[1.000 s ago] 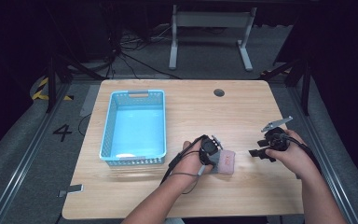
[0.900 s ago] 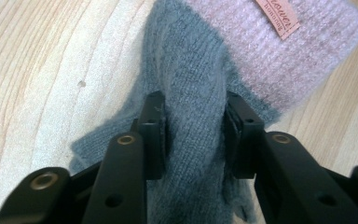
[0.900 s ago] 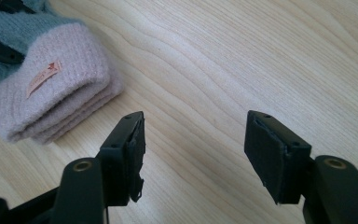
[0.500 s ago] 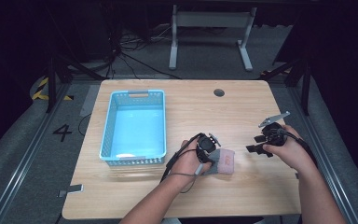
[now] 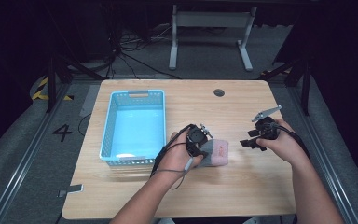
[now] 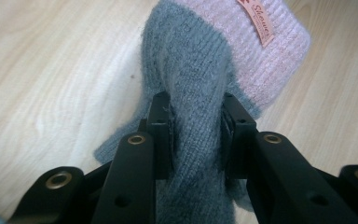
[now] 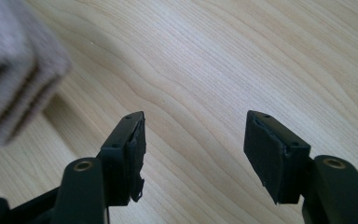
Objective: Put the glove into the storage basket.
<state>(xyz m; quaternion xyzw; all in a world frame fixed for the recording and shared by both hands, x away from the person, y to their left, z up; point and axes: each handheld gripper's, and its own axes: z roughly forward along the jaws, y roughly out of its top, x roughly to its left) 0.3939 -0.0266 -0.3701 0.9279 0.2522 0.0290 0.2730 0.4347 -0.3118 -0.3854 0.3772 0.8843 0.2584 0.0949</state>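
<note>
On the wooden bench (image 5: 242,186), the left gripper (image 5: 200,145) has its 2 fingers (image 6: 161,135) closed on a bunched fold of the grey part of a grey and pink knitted sock (image 6: 223,56), which lies near the front middle of the bench, just right of the blue basket (image 5: 109,128). The sock's pink cuff with a small label points away from the fingers in the left gripper view. The right gripper (image 5: 251,142) is held just above the bench, a little apart from the sock's right end, its fingers (image 7: 130,149) spread wide and holding nothing.
</note>
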